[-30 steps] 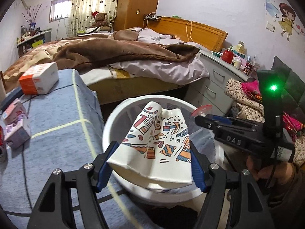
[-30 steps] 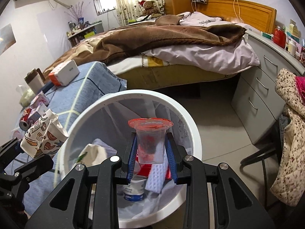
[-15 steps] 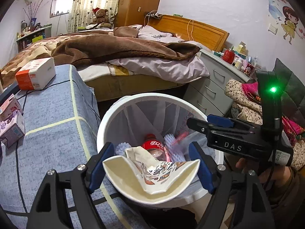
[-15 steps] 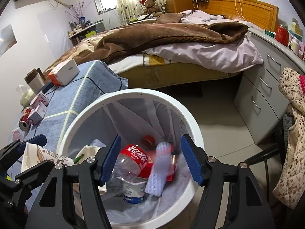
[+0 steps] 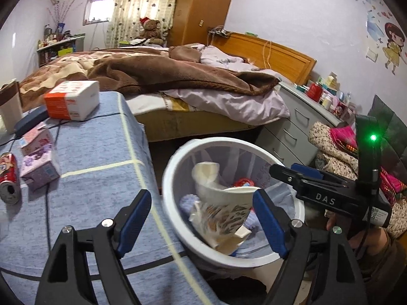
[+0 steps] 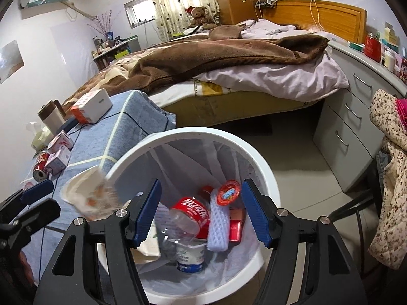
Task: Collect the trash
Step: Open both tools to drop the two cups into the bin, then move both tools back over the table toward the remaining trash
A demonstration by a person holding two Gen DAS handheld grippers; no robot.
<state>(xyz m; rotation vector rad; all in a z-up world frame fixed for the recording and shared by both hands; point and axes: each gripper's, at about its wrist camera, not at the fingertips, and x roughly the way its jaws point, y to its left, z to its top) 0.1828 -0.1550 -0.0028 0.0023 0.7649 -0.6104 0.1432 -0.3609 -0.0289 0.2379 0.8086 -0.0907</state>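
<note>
A white trash bin (image 5: 178, 157) (image 6: 257, 157) with a clear liner stands beside the blue-covered table. My left gripper (image 5: 201, 216) is open over the bin's near rim; the patterned paper cup (image 5: 221, 211) is free of it and falling into the bin, and shows blurred in the right wrist view (image 6: 89, 198). My right gripper (image 6: 201, 213) is open and empty above the bin. Inside lie a red-labelled plastic bottle (image 6: 190, 216), a red-lidded clear cup (image 6: 229, 193), a white foam sleeve (image 6: 218, 231) and a yogurt cup (image 6: 190, 256).
On the blue table (image 5: 96, 152) lie a crushed red can (image 5: 9, 178), small purple cartons (image 5: 38, 157), an orange-white tissue box (image 5: 72, 103) and a cable. A bed (image 5: 178, 81), grey drawers (image 6: 356, 117) and a clothes-covered chair (image 6: 389, 172) surround the bin.
My left gripper opened wider and let go of the paper cup, which is dropping into the bin. The clear cup dropped from my right gripper now lies in the bin.
</note>
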